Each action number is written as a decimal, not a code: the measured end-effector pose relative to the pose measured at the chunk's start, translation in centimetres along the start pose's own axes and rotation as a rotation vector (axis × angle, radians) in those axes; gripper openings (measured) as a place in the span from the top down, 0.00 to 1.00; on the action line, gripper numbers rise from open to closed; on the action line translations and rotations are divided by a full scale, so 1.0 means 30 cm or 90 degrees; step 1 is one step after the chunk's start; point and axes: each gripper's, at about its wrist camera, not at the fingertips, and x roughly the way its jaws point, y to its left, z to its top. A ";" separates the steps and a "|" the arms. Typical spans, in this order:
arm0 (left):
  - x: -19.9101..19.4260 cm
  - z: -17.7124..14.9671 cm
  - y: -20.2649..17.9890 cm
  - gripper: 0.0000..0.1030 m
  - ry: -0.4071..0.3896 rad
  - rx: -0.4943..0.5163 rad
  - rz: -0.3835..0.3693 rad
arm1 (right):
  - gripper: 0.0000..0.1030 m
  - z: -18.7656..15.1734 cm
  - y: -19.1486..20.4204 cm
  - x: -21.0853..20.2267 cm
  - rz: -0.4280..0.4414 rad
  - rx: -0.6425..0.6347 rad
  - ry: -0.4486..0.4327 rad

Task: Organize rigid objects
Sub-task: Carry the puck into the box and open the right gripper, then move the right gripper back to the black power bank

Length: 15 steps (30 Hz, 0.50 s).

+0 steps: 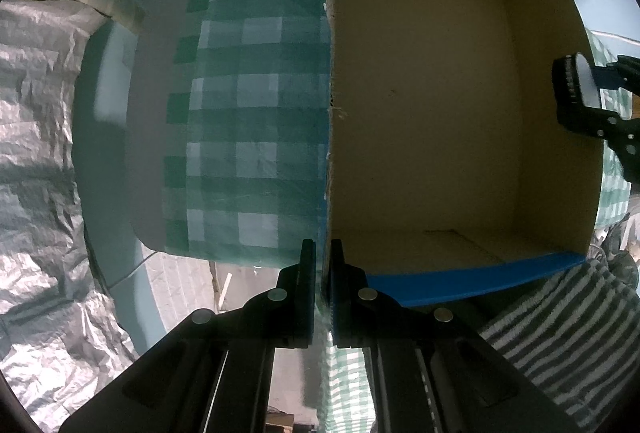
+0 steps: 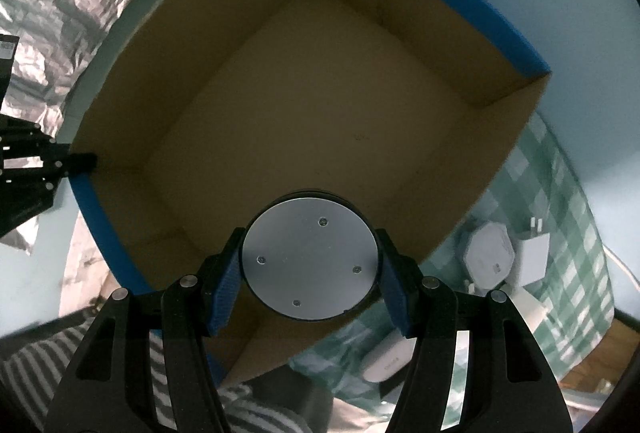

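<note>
An open cardboard box (image 2: 400,33) with blue outer walls is held tilted, and its inside shows no objects. My left gripper (image 1: 323,273) is shut on the box wall (image 1: 330,113), pinching its edge. It also shows in the right wrist view (image 2: 76,161) at the box's left rim. My right gripper (image 2: 310,273) is shut on a round black disc with a silver face (image 2: 308,257), holding it over the box opening. In the left wrist view the disc (image 1: 576,89) and right gripper (image 1: 592,93) sit at the box's right rim.
A green checked cloth (image 1: 240,113) covers the table. White chargers and adapters (image 2: 490,257) lie on the cloth to the right of the box. Crinkled silver foil (image 1: 36,133) lies at left. A striped cloth (image 1: 560,321) lies near the front.
</note>
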 end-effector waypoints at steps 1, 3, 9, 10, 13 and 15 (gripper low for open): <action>-0.001 0.000 0.000 0.93 0.000 0.001 0.000 | 0.40 0.003 -0.002 0.007 -0.005 0.001 0.003; -0.003 0.001 -0.002 0.93 0.001 0.005 0.002 | 0.40 0.008 0.002 0.021 -0.013 0.002 0.003; -0.003 0.002 -0.012 0.93 0.000 0.013 0.012 | 0.38 0.009 0.015 0.018 -0.013 0.001 -0.016; -0.003 0.003 -0.012 0.93 0.000 0.013 0.011 | 0.37 0.008 0.012 0.013 -0.011 0.004 -0.020; -0.005 0.005 -0.010 0.93 0.000 0.016 0.011 | 0.36 0.004 -0.005 -0.008 -0.002 0.014 -0.033; -0.005 0.005 -0.011 0.93 0.000 0.017 0.011 | 0.36 0.001 -0.015 -0.025 0.004 0.021 -0.044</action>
